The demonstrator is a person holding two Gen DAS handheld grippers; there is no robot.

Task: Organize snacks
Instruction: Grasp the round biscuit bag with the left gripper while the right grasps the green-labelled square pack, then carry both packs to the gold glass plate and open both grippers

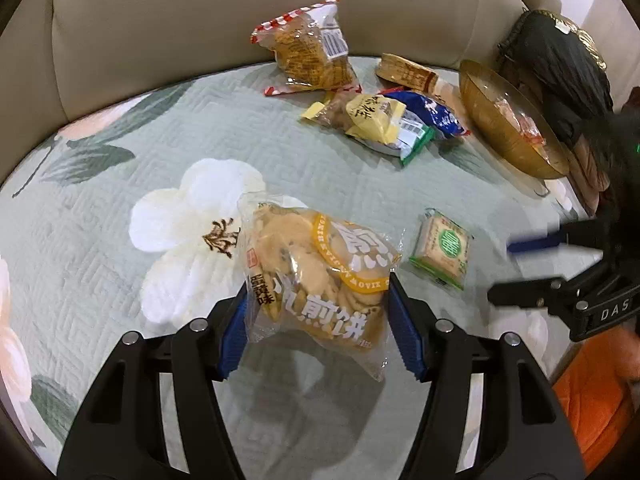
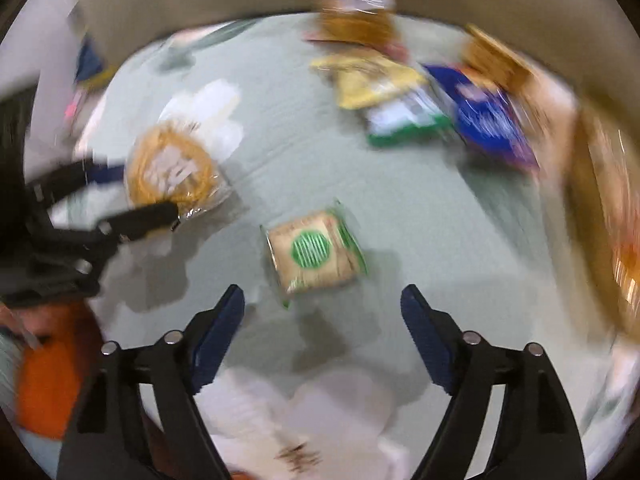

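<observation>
A: What does the left gripper [image 1: 318, 320] have?

B: It is clamped on a clear bag of round crackers [image 1: 320, 276], low in the centre of the left wrist view. Both blue pads press the bag's sides, and the bag looks lifted off the green floral quilt [image 1: 120, 248], with a shadow beneath it.

A: And the right gripper [image 2: 322, 332]?

B: Its jaws stand apart with nothing between them. A small square green-and-tan packet [image 2: 316, 252] lies flat on the quilt just above the fingertips, a little left of their midline. Being square, it shows no clear long axis. The right hand looks plainly the nearer one for it.

A: Where would snacks go?

B: Likely the gold bowl [image 1: 504, 120] at the upper right of the left view, with a loose pile of packets [image 1: 384, 124] to its left. That is a guess from the task.

A: Do the views differ?

B: Yes. The left view is sharp and shows the bowl whole; the right view is blurred, the bowl only a smear at its right edge, but it shows the packet lined up under the open jaws.
</observation>
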